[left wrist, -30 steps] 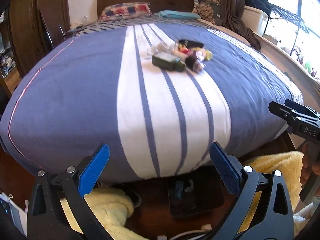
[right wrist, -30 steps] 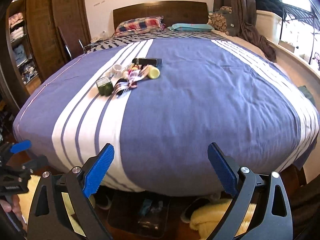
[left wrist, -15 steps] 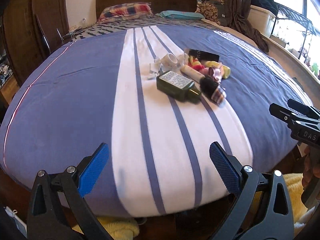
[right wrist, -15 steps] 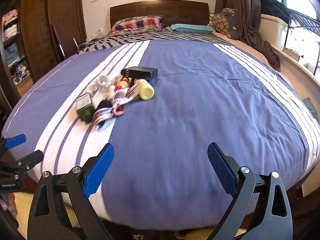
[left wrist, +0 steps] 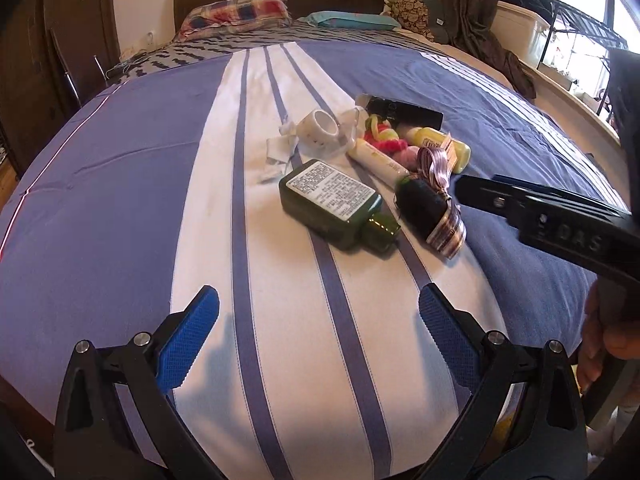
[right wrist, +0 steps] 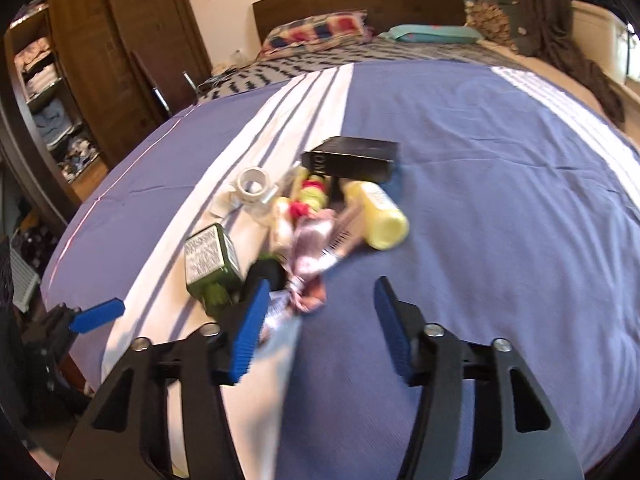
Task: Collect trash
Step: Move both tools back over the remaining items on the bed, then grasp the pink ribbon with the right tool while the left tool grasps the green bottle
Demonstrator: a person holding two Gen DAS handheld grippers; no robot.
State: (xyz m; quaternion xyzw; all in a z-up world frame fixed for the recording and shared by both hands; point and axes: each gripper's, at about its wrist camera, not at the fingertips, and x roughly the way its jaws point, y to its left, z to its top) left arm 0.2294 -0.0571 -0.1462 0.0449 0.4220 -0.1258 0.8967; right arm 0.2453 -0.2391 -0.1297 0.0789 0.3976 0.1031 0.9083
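Both tools are closing in on the trash pile [left wrist: 372, 168] on the bed [left wrist: 120, 200], the right tool [right wrist: 316, 320] narrowing its jaws on nothing yet, the left tool [left wrist: 318, 332] gaping apart, so grasping is beginning.

Green bottle [left wrist: 334, 204]: dark glass, flat-sided, lying on its back, printed label up, neck toward the foot of the bed.
Tape roll [left wrist: 320, 130]: white, tipped on its side, beside crumpled clear wrap.
Black box [right wrist: 352, 159]: long, lying flat at the far edge of the pile.
Yellow bottle [right wrist: 378, 216]: lying down, just beside the box.
Ribbon [left wrist: 440, 204]: striped pink, loosely tangled, draped over a black roll.
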